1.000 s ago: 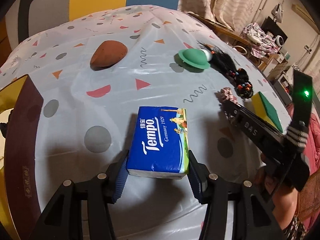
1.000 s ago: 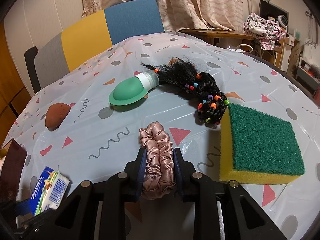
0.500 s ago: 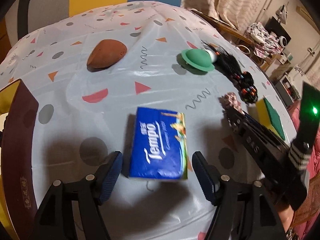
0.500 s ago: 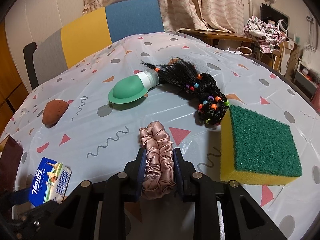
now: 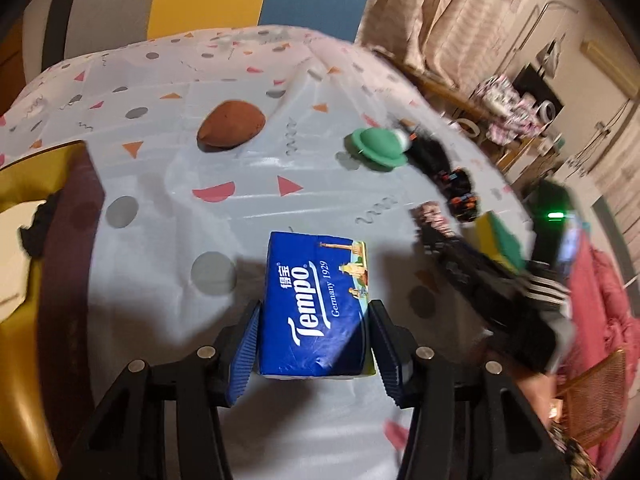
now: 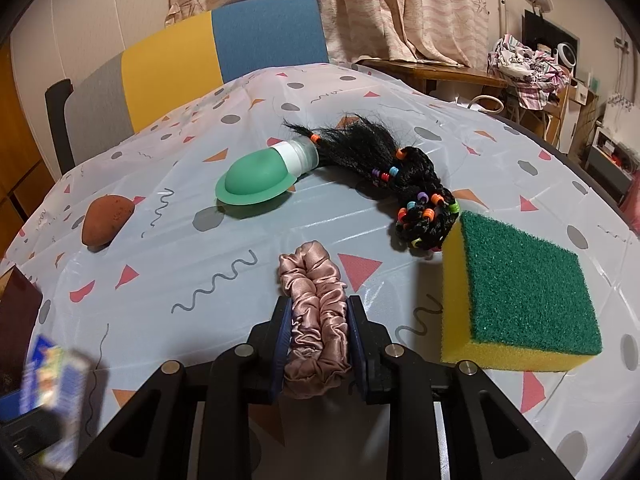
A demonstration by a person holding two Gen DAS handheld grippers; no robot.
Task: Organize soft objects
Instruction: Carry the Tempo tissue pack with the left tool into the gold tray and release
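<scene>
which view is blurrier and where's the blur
Left wrist view: motion-smeared on its right side, where the sponge and right tool streak; tissue pack stays readable. Right wrist view: sharp, only the tissue pack at bottom left is smeared.

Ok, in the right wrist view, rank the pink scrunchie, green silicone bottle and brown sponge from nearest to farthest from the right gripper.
1. Pink scrunchie: clamped between the right gripper's jaws.
2. Green silicone bottle: farther up the table, slightly left of centre.
3. Brown sponge: far left, toward the table's edge.
</scene>
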